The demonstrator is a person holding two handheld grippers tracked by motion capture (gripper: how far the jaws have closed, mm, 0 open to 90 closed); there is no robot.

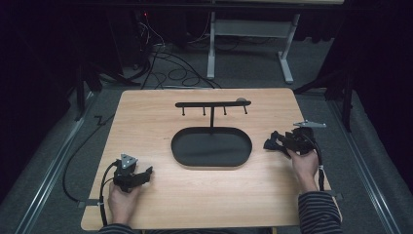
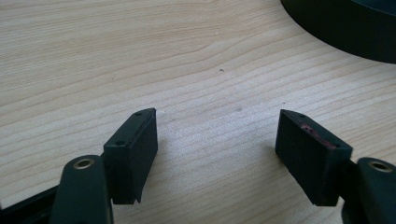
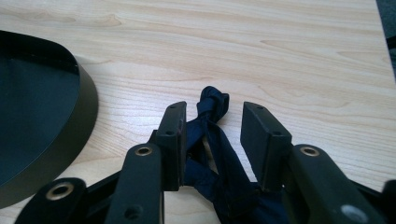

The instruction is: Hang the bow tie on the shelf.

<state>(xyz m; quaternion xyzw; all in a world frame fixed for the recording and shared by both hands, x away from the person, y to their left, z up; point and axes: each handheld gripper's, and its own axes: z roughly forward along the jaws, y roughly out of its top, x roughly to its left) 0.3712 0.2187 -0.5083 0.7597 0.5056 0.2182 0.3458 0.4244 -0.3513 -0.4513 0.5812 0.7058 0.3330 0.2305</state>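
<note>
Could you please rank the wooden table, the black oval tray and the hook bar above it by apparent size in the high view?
1. wooden table, clearly largest.
2. black oval tray, much smaller.
3. hook bar: nearly as long as the tray but far thinner, so smallest.

Dark blue cloth (image 3: 219,163) cut off by bottom edge in right gripper view; lower part hidden behind right gripper (image 3: 214,128); whether pads press it cannot be told. Black oval tray (image 3: 42,116) cropped at 9 o'clock; likewise at 1 o'clock in left gripper view.
</note>
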